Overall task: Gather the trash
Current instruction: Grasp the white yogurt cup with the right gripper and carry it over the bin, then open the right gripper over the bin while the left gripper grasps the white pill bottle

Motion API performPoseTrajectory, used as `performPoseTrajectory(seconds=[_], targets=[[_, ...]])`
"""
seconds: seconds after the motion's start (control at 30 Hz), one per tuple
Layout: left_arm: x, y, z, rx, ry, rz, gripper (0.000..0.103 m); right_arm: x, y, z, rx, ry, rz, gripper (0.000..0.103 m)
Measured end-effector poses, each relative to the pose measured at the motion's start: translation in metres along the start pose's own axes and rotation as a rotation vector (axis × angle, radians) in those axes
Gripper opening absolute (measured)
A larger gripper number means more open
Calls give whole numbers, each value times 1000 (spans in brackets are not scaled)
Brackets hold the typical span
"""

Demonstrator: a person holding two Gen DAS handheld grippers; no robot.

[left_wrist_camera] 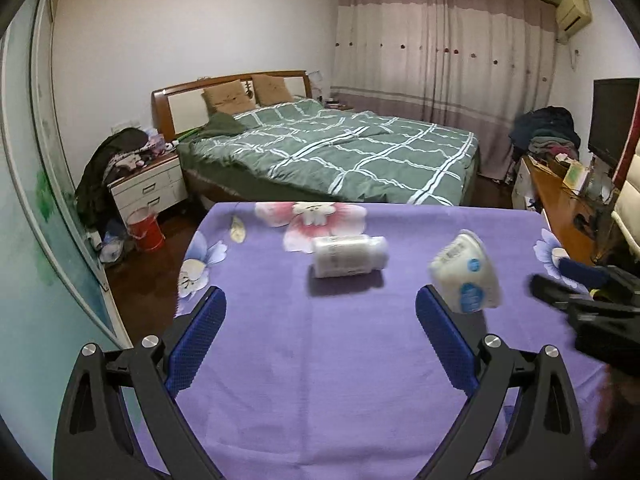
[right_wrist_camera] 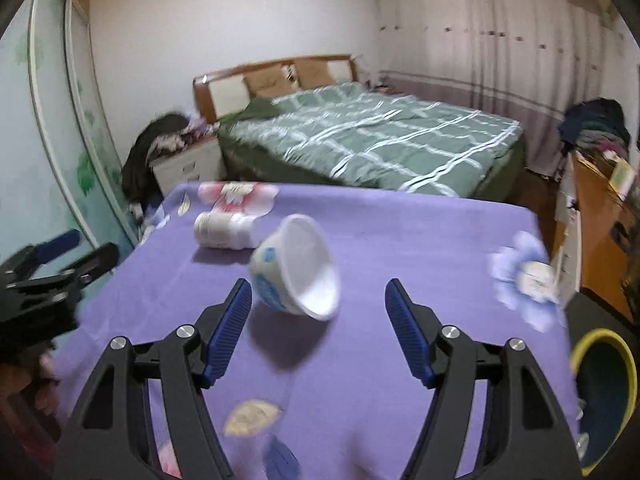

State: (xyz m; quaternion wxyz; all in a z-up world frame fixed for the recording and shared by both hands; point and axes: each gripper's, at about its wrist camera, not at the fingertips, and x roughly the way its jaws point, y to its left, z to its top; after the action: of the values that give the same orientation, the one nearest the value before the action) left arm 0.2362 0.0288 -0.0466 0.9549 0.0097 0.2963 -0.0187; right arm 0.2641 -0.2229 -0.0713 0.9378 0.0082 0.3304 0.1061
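Note:
A white paper cup with blue marks (right_wrist_camera: 298, 268) lies on its side on the purple flowered tablecloth (right_wrist_camera: 380, 240), its mouth toward me, just ahead of my open right gripper (right_wrist_camera: 318, 300). It also shows in the left wrist view (left_wrist_camera: 466, 272). A white plastic bottle (left_wrist_camera: 348, 255) lies on its side farther back, seen also in the right wrist view (right_wrist_camera: 226, 230). My left gripper (left_wrist_camera: 320, 308) is open and empty, short of the bottle. The right gripper shows blurred at the right edge of the left wrist view (left_wrist_camera: 576, 288).
A yellow-rimmed bin (right_wrist_camera: 604, 396) stands low at the table's right side. Behind the table is a bed with a green quilt (left_wrist_camera: 340, 148). A white nightstand (left_wrist_camera: 150, 188) and a red bucket (left_wrist_camera: 146, 228) are at the left. A wooden desk (left_wrist_camera: 560, 200) is at the right.

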Motion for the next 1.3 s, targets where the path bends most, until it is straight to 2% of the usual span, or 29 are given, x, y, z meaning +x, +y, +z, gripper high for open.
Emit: performPoseTrajectory(seconds=[0.13,0.17,0.2,0.23,0.3,0.33,0.57,0.67,0.87,0.97,1.07,1.23,1.3], targets=[[1,9,-3,-10,3,-2,94,48,16,7,10,77,18,60],[3,10,-2,-12,5,-3,94,55,17,7,15,92,26,51],[5,10,-2,-13,6,-4,94,64,18,7,21,121,44,37],[6,9,-1,-14,7,-5,94,66,16,4,24,132,59,33],[9,10,-2,-13,13,-6,94,68,16,3,18,142,68,12],[11,10,-2,-12,19,-8,94,66,16,1,10,138,70,7],[44,-6,7,7,79,-39,94,25,-12,9,43,48,47,5],[68,-21,13,21,121,-46,94,-2,-43,10,70,7,-8,5],[101,-46,20,20,151,-47,94,-52,-137,-7,176,-21,-147,5],[115,-54,21,18,160,-27,94,-71,-189,-24,252,-15,-230,5],[125,-58,21,19,176,-13,94,-78,-240,-47,329,36,-307,5],[138,-55,21,0,197,16,94,-74,-292,-75,414,128,-403,11],[143,-53,22,-10,202,35,94,-70,-306,-85,436,174,-451,27]])
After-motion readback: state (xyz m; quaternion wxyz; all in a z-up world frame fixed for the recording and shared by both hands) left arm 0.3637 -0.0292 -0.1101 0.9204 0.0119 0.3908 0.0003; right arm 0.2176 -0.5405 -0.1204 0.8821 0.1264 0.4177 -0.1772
